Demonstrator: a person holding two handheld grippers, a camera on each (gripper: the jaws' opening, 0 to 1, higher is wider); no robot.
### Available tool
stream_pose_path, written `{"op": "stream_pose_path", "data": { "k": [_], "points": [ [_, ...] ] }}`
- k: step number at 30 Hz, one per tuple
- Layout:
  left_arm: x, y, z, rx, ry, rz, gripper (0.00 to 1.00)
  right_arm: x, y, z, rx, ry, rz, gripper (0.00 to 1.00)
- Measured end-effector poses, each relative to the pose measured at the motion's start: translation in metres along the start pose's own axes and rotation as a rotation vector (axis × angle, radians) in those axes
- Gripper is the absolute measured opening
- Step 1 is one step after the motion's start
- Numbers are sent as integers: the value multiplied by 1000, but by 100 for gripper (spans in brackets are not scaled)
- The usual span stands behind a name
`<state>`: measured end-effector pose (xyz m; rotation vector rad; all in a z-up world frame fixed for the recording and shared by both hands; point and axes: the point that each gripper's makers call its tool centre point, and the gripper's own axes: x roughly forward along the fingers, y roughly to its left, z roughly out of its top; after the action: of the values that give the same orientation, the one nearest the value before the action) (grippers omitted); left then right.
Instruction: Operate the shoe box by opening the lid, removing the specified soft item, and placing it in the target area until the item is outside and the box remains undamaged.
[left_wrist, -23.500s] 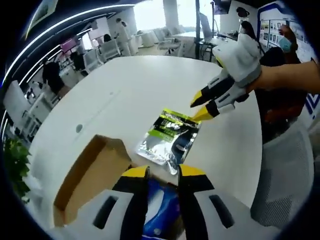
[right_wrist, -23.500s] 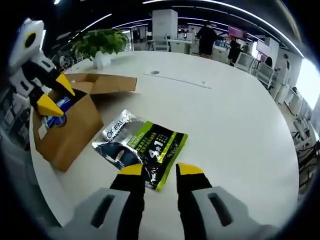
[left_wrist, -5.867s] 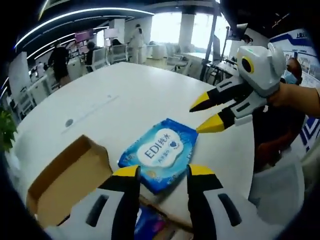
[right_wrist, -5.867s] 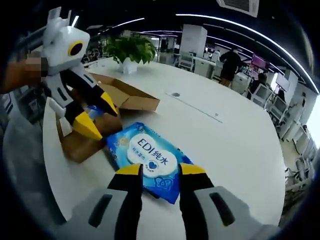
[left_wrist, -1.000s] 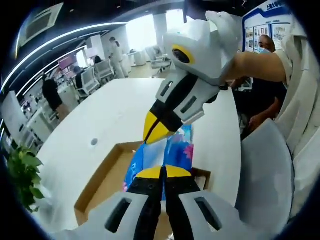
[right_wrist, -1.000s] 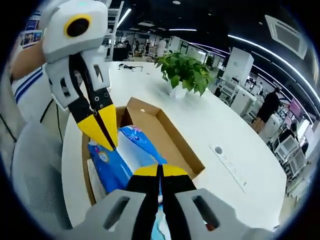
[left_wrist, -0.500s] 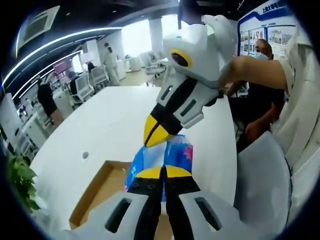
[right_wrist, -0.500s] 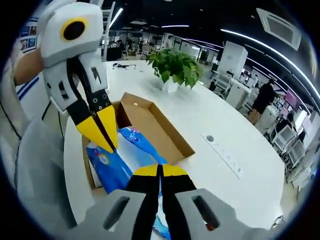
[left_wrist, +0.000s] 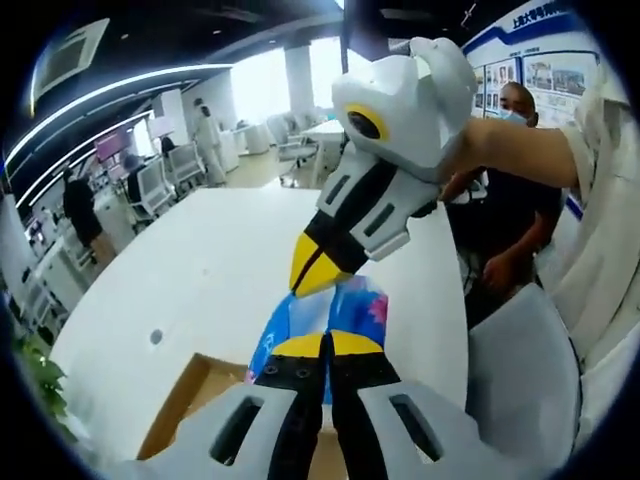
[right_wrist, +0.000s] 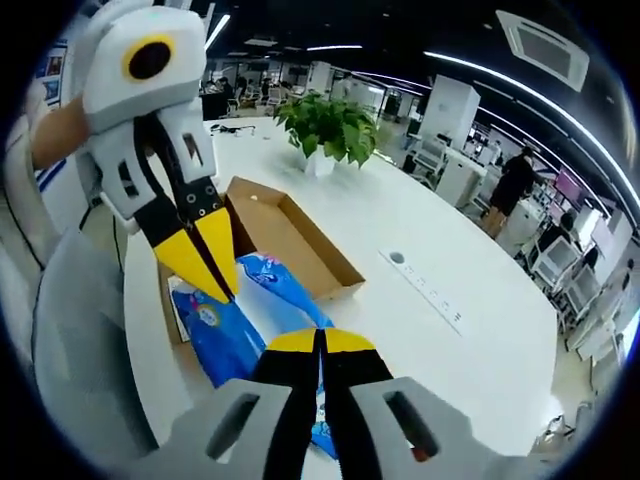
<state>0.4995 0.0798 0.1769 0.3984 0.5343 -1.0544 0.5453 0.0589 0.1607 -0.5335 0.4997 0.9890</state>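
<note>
Both grippers, left gripper (left_wrist: 326, 345) and right gripper (right_wrist: 320, 340), are clenching the blue wipes pack (right_wrist: 225, 335), lifting it above the open shoe box (right_wrist: 290, 235) at ten o'clock, needing table placement next.

An open-plan office is humming around me: people (right_wrist: 511, 187) are standing among desks and swivel chairs (left_wrist: 152, 185), strip lights (right_wrist: 520, 80) are glowing overhead, and a potted plant (right_wrist: 322, 131) is sitting on the big white meeting table (right_wrist: 450, 290).
</note>
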Motion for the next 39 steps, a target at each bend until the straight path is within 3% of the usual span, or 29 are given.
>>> {"op": "stream_pose_path", "data": {
  "k": [13,39],
  "points": [
    [35,-8,24,43,-44,-27,0,-14,-30,-28,7,49,-60,0],
    [108,-21,42,112,-84,-46,0,-38,-76,-91,47,124,-139,0]
  ]
}}
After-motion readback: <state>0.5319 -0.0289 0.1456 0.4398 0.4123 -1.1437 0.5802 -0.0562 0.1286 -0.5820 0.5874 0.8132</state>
